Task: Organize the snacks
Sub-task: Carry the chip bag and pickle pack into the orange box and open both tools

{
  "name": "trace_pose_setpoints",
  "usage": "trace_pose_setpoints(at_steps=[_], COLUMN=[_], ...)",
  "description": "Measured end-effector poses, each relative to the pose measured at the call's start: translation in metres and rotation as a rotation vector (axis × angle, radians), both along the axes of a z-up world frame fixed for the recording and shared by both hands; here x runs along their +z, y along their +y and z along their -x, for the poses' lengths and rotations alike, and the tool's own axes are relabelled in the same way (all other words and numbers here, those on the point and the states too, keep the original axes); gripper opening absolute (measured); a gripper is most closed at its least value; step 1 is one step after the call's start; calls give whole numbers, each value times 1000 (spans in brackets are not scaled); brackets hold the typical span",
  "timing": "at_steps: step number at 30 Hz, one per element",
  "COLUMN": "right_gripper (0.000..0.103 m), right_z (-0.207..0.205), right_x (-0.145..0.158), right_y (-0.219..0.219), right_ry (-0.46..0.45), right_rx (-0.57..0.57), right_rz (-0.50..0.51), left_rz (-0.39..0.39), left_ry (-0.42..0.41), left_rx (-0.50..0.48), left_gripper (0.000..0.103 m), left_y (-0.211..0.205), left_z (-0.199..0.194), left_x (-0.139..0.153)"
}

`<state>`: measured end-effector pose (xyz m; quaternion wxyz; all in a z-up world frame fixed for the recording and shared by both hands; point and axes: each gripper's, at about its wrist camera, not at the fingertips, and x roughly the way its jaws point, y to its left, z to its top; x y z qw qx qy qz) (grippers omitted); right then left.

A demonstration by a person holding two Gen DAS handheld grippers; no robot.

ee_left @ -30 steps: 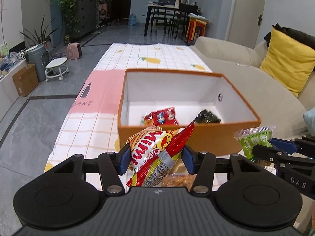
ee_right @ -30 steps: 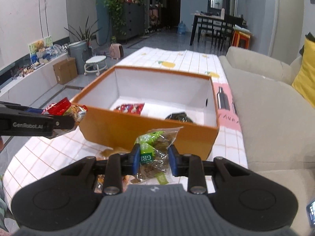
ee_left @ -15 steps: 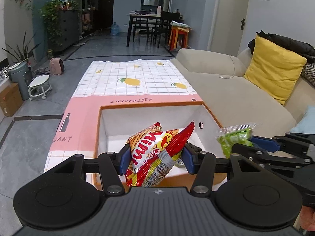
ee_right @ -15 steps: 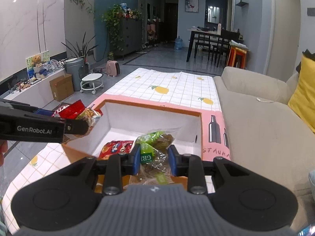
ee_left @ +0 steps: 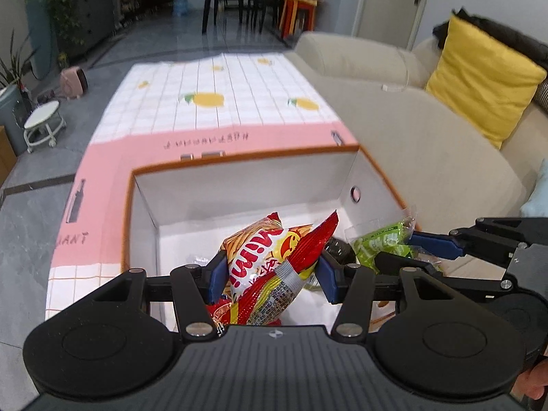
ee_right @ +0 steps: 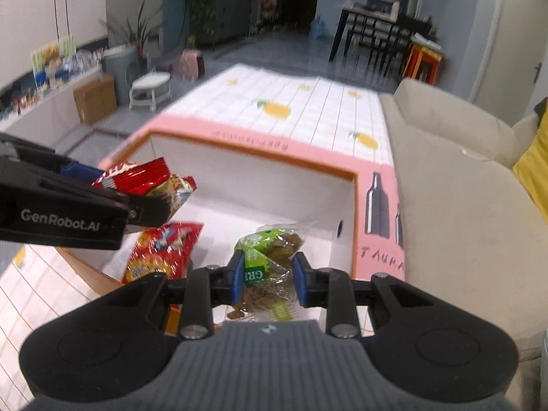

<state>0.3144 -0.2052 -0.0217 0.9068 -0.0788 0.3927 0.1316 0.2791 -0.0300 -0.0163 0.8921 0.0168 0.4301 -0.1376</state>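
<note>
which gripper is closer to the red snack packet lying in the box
Left. The left gripper, holding the red and yellow chips bag, hangs just above the red snack packet on the box floor. The right gripper, holding the green snack bag, is off to the packet's side.

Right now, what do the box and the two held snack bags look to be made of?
Box: probably cardboard; matte white inside, orange outside, crisp folded corners.
Red and yellow bag in the left claw: glossy printed plastic film, crinkled, with shiny highlights.
Green bag in the right claw: thin plastic, partly clear; brown contents show through.
</note>
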Motion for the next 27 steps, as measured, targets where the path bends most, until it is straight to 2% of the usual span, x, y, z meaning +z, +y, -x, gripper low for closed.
trace_pose_setpoints(at_steps=[6, 13, 19, 25, 27], right_gripper=[26, 26, 27, 27, 28], right_z=[-25, -38, -48, -56, -55], right_x=[-21, -40, -54, -61, -60], right_y=[5, 13, 17, 19, 18], right_ry=[110, 178, 223, 253, 253], right_rx=[7, 30, 47, 33, 32], right_rz=[27, 69, 114, 120, 121], left_rz=[-16, -64, -107, -101, -101], left_ry=[108, 181, 183, 172, 169], left_rx=[-13, -24, -42, -46, -46], left_gripper=[61, 61, 61, 62, 67], left_y=[-3, -5, -7, -7, -7], left_z=[-19, -28, -32, -33, -32], left_x=[-23, -47, -55, -54, -53])
